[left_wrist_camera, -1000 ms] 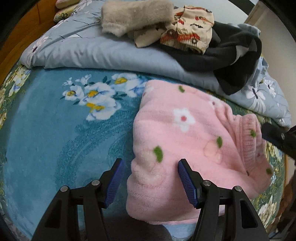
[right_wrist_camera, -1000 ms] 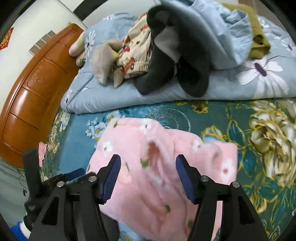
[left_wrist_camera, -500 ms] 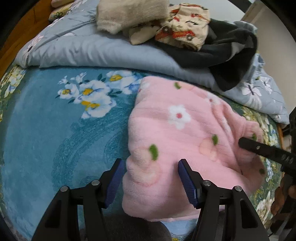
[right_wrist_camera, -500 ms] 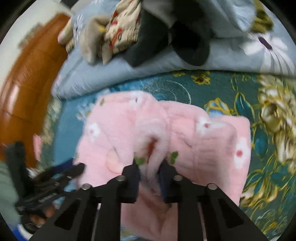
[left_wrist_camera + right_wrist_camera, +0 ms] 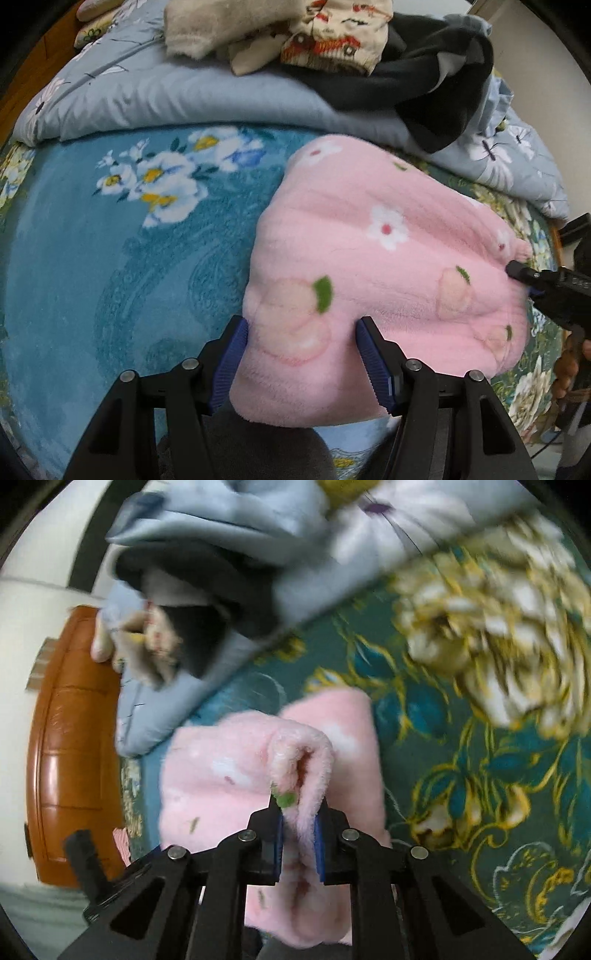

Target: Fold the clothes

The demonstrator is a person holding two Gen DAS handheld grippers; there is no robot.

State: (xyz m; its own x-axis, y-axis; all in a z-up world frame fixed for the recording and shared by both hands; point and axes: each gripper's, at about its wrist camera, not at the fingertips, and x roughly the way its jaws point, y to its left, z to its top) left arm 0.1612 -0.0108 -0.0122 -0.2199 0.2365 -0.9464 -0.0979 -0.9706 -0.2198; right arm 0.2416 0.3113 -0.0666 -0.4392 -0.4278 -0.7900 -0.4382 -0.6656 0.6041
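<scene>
Right then, the right gripper (image 5: 298, 836) was squeezed tight on a pinch of the pink fleece garment (image 5: 229, 771), and a fuzzy hump of the cloth stuck up between its blue pads (image 5: 319, 845). The left gripper (image 5: 301, 356) was not squeezing anything. Its two blue pads (image 5: 373, 354) stood wide apart, one on each side of the near corner of the pink fleece, low against it, but they did not look pressed in. The fleece had white flowers, green leaves and pale peach shapes on it, and it lay in a soft lump on the teal flowered blanket (image 5: 92, 258) that covered the bed. In the left view the tip of the right gripper showed at the far right edge of the fleece, so each tool was at its own end of the same piece. Behind the fleece lay a grey-blue quilt (image 5: 177, 96), and on top of it sat a heap of other clothes (image 5: 332, 40): a beige fuzzy one, a cream one with red prints and a black one. A brown wooden headboard (image 5: 70, 746) stood at the side. The step looked like getting a hold on the fleece at both ends so it could be spread or folded over. Next, the left gripper probably needed to close on its corner. Then both hands would need to lift and pull together, gently, because the thick, floppy fleece could bunch up or slip out of a small pinch.
</scene>
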